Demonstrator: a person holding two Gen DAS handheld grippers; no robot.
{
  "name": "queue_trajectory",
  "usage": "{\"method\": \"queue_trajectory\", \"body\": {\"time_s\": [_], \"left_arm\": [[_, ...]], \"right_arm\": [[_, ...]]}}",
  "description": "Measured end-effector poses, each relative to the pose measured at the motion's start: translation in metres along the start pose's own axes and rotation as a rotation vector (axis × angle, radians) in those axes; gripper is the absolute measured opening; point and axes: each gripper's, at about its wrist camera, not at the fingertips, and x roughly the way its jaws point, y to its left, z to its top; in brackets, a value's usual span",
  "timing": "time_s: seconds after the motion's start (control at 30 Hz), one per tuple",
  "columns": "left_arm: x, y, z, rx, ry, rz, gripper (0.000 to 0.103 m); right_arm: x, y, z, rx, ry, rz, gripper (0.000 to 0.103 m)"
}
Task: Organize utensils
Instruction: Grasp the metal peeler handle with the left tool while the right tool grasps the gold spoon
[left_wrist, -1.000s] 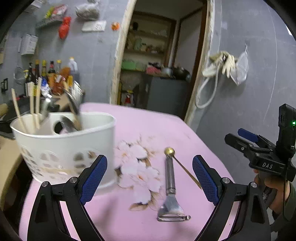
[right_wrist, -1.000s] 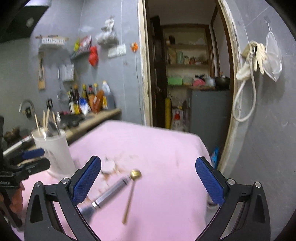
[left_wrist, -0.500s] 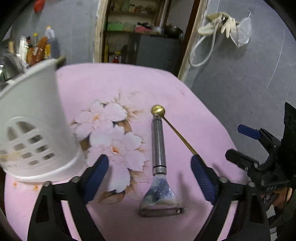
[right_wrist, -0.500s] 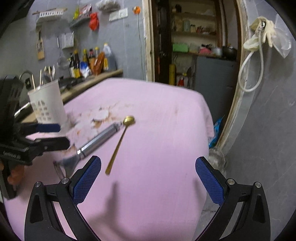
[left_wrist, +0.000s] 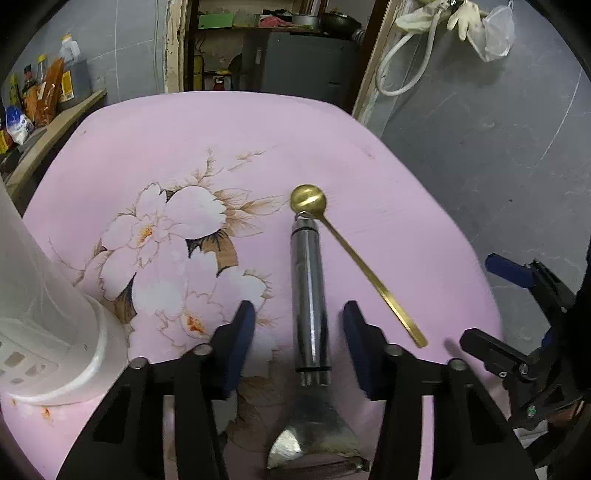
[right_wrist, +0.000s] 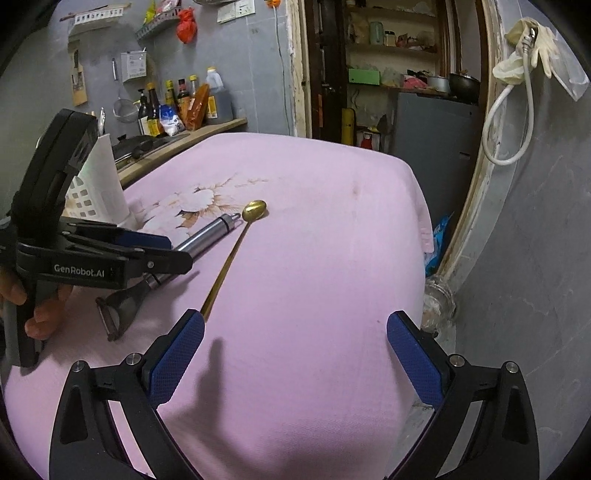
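The white holder (left_wrist: 48, 332) stands at the left on the pink cloth (left_wrist: 258, 129). The left gripper (left_wrist: 299, 332) is low over the peeler (left_wrist: 308, 295), jaws apart on either side of its steel handle, not yet touching. Closing squarely on mid-handle should give the steadiest hold. The gold spoon (left_wrist: 354, 251) lies just beside, bowl touching the handle's tip. The right gripper (right_wrist: 295, 354) hovers wide open, empty, near the spoon's end.

left wrist view looks steeply down, close over the peeler (left_wrist: 309, 295); right wrist view, farther back, shares it.
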Motion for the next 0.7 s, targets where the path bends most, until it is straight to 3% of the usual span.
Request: {"method": "queue_trajectory", "body": {"time_s": [0.17, 0.4, 0.7], "left_arm": [[0.001, -0.005, -0.001, 0.033, 0.012, -0.003, 0.017], [-0.003, 0.002, -0.007, -0.026, 0.007, 0.032, 0.015], [-0.032, 0.021, -0.031, -0.117, -0.034, 0.056, 0.015]], "right_arm": [[0.002, -0.001, 0.002, 0.002, 0.006, -0.004, 0.096], [0.016, 0.005, 0.017, -0.027, 0.042, 0.004, 0.086], [0.044, 0.019, 0.05, -0.087, 0.081, 0.045, 0.08]]}}
